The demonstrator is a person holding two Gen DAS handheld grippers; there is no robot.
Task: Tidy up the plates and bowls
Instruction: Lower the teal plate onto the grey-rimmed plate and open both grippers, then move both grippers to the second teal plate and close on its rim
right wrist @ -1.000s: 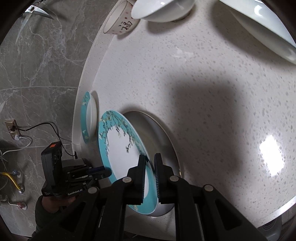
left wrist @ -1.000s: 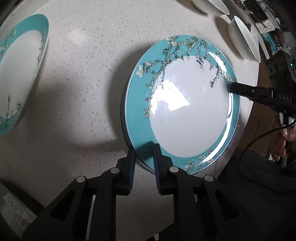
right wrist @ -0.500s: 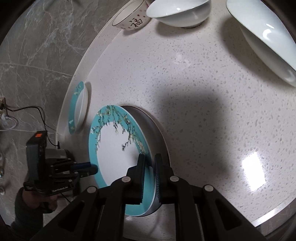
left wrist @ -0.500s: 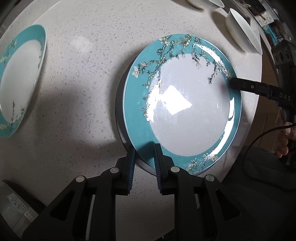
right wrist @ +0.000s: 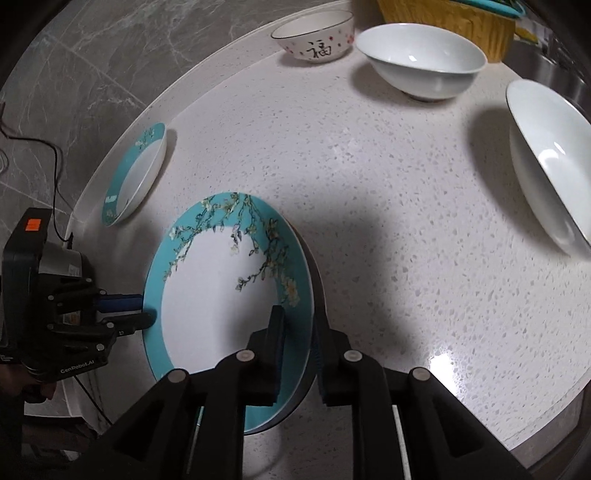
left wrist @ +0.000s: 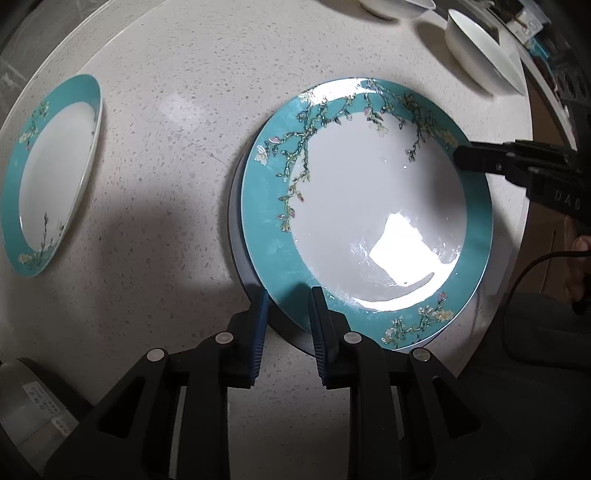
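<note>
The left gripper [left wrist: 286, 295] straddles the near rim of a teal plate [left wrist: 365, 218] (white centre, blossom border). The right gripper [right wrist: 297, 321] straddles the opposite rim, its jaws opening. Whether the pads press is unclear. The plate sits above the white counter [right wrist: 388, 192], over a dark plate. A second teal plate [left wrist: 48, 177] lies apart; three bowls [right wrist: 421, 62] stand beyond.

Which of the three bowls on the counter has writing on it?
The small bowl at the far edge, beside the yellow basket: it bears a black character and red dots. The other two bowls are plain white.
</note>
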